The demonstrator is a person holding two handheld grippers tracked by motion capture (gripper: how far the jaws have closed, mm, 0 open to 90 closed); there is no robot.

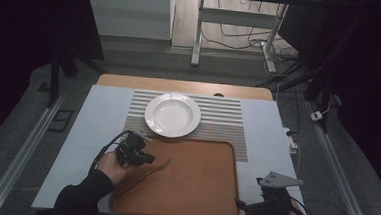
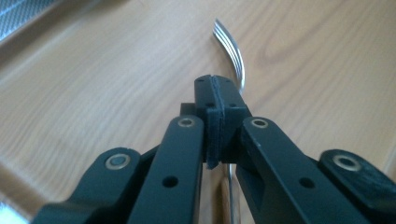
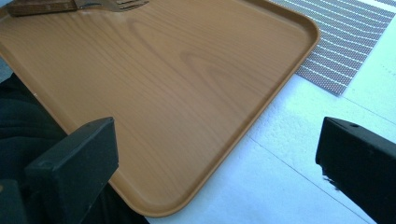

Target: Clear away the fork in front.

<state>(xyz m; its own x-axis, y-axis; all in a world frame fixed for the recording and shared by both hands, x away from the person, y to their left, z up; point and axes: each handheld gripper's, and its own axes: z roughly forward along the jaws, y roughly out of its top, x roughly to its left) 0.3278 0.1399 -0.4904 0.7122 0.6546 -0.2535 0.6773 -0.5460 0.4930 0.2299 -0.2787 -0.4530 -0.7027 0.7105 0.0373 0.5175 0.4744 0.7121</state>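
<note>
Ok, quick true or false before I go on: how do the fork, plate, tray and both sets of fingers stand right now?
1. The left gripper has its fingers shut on the fork. True.
2. The fork's tines are over the white plate. False: they are over the wooden tray.
3. The right gripper is open, with nothing between its fingers. True.
4. The plate sits on the tray. False: it sits on the striped mat beyond the tray.

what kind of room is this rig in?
Probably a lab or workshop, staged as a dining setup: a white plate on a striped placemat, with metal desk legs and loose cables behind.
</note>
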